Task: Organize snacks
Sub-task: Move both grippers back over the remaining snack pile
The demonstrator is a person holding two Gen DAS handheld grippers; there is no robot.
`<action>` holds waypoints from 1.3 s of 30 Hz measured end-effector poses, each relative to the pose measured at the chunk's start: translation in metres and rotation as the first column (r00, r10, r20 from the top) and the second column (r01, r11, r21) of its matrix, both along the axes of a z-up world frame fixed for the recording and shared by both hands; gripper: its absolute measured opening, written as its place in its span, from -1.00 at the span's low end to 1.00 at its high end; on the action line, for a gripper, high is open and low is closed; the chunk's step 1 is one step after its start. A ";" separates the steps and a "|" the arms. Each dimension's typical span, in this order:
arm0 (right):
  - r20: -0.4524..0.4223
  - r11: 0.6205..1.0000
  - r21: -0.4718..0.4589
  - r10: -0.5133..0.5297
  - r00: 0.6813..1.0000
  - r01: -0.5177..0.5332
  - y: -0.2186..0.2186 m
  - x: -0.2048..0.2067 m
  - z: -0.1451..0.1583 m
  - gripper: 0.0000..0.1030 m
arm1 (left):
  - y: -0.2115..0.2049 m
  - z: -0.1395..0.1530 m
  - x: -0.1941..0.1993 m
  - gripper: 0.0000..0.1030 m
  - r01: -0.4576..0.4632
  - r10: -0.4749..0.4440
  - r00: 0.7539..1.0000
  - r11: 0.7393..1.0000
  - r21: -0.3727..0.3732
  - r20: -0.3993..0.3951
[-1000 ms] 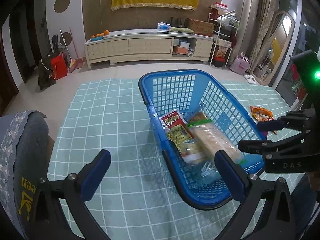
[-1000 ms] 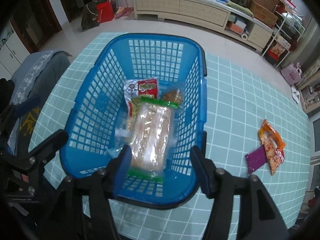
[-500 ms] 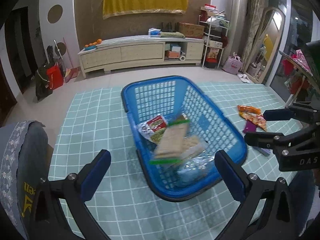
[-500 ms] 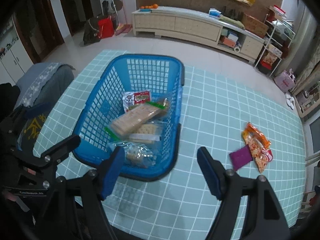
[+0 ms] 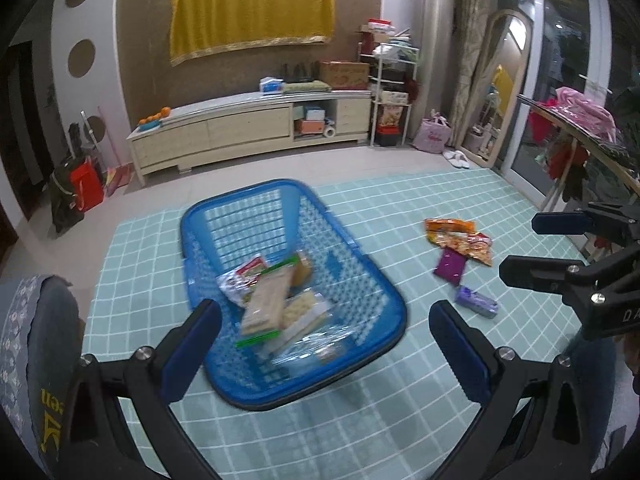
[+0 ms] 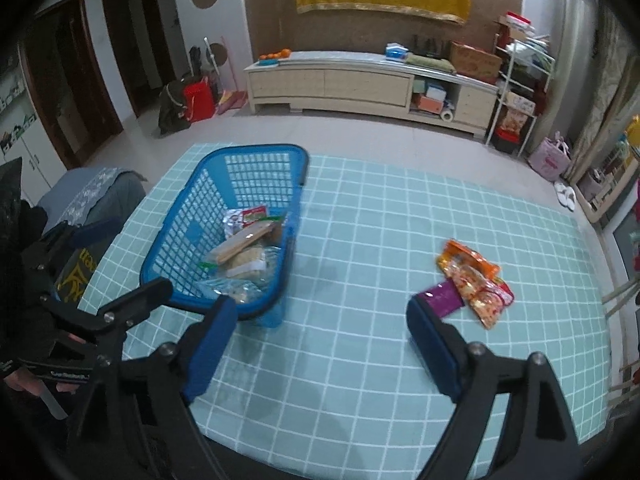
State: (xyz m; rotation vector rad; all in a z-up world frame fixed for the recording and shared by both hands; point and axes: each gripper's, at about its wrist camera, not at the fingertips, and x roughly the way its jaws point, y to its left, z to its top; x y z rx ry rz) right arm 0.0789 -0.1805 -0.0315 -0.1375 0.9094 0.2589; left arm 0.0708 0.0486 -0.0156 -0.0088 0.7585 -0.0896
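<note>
A blue plastic basket point(image 5: 362, 248) point(image 6: 172, 236) stands on the teal checked tablecloth and holds several snack packs, with a long cracker pack point(image 5: 266, 300) point(image 6: 240, 242) on top. On the cloth to its right lie orange snack bags point(image 5: 460, 236) point(image 6: 476, 280), a purple packet point(image 5: 450, 268) point(image 6: 444, 296) and a small purple wrapped bar point(image 5: 478, 300). My left gripper point(image 5: 320, 332) is open and empty in front of the basket. My right gripper point(image 6: 320, 340) is open and empty, above bare cloth between the basket and the loose snacks.
A grey chair back point(image 5: 24, 360) stands at the table's left edge. The table's right edge lies just past the loose snacks. Beyond the table are a low cabinet point(image 5: 248, 132), a shelf rack point(image 6: 516, 92) and a mirror point(image 5: 500, 88).
Both grippers have drawn back and up from the basket. The long cracker pack, between the right gripper's fingers a second ago, now lies in the basket. The right view has swung towards the loose snacks.
</note>
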 end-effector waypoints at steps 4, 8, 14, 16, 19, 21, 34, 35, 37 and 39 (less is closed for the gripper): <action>0.020 0.999 0.006 -0.035 0.999 0.035 -0.026 -0.004 0.004 0.77 | -0.025 0.004 0.010 0.99 0.048 -0.048 0.999 0.999 -0.008 0.005; 0.039 0.997 0.021 -0.079 0.996 0.078 -0.055 -0.005 0.007 1.00 | -0.053 0.005 0.025 0.99 0.090 -0.090 0.996 0.996 -0.001 0.001; 0.045 0.989 0.051 -0.142 0.989 0.139 -0.094 -0.001 0.008 1.00 | -0.088 0.001 0.050 0.99 0.123 -0.123 0.992 0.992 0.021 -0.018; 0.046 0.986 0.050 -0.161 0.986 0.159 -0.108 0.002 0.007 1.00 | -0.099 -0.002 0.060 0.99 0.136 -0.136 0.990 0.991 0.008 -0.033; 0.049 0.982 0.047 -0.186 0.981 0.184 -0.126 0.008 0.005 1.00 | -0.112 -0.007 0.075 0.99 0.140 -0.139 0.989 0.990 0.006 -0.055; 0.050 0.978 0.049 -0.205 0.977 0.203 -0.141 0.013 0.002 1.00 | -0.122 -0.009 0.086 0.99 0.149 -0.149 0.986 0.989 -0.005 -0.073; -0.027 0.947 0.080 -0.310 0.950 0.311 -0.210 0.055 -0.041 1.00 | -0.176 -0.047 0.144 0.99 0.203 -0.210 0.956 0.978 -0.052 -0.207; -0.033 0.946 0.082 -0.312 0.950 0.313 -0.214 0.057 -0.045 1.00 | -0.179 -0.053 0.148 0.99 0.206 -0.209 0.954 0.978 -0.037 -0.214; -0.052 0.945 0.081 -0.314 0.948 0.317 -0.219 0.064 -0.054 1.00 | -0.185 -0.060 0.155 0.99 0.208 -0.206 0.951 0.978 -0.015 -0.230; -0.061 0.940 0.061 -0.331 0.942 0.335 -0.223 0.071 -0.063 1.00 | -0.189 -0.070 0.160 0.99 0.210 -0.201 0.947 0.978 0.009 -0.249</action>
